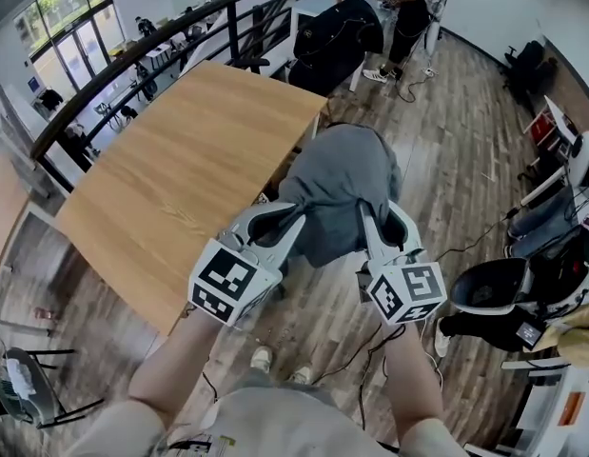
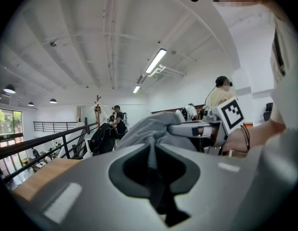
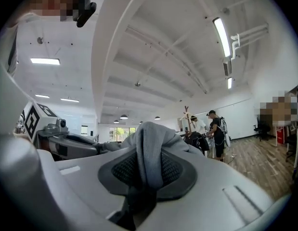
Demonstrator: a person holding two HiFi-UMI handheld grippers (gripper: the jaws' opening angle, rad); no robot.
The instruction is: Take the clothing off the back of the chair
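Note:
A grey garment (image 1: 340,184) hangs bunched over the back of a chair beside the wooden table; the chair itself is almost wholly hidden under it. In the head view my left gripper (image 1: 292,219) grips the garment's near left edge and my right gripper (image 1: 375,225) its near right edge. The left gripper view shows a fold of the grey cloth (image 2: 149,143) pinched between the shut jaws of the left gripper (image 2: 153,170). A thicker fold of the cloth (image 3: 148,146) is clamped in the right gripper (image 3: 145,179) in the right gripper view.
The wooden table (image 1: 180,174) lies to the left of the chair, with a black railing (image 1: 151,60) beyond it. A dark jacket (image 1: 332,36) drapes over another chair farther off, near a standing person (image 1: 408,12). Black and white seats (image 1: 499,288) and floor cables (image 1: 465,246) are at the right.

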